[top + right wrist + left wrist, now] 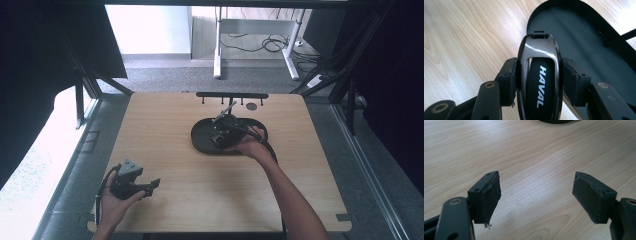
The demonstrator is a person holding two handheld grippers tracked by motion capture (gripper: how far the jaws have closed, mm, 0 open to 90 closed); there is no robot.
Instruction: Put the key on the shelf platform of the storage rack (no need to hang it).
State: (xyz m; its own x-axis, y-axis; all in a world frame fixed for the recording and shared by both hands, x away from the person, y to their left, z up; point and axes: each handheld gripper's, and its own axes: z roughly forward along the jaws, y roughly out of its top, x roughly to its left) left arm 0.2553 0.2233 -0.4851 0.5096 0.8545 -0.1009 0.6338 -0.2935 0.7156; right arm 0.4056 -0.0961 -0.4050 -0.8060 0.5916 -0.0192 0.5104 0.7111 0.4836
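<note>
Glossy black, the key fob point(539, 75) bears the word HAVAL in white along its length. In the right gripper view its long axis runs straight away from the camera, in line with the 2 jaws, and the end with the small strap loop points away from the hand. The right claw point(539, 80) is closed on it, 1 pad pressed to each long side. The fob hangs over the near rim of the black oval tray point(584, 32), partly above bare wood.

In the high view the right claw point(223, 134) is over that tray point(200, 142), which lies on the table point(175, 125) toward its far edge, a little right of the middle. The left claw point(150, 186) rests near the table's near left corner. In the left gripper view its jaws stand wide apart around bare wood, gripping nothing.
</note>
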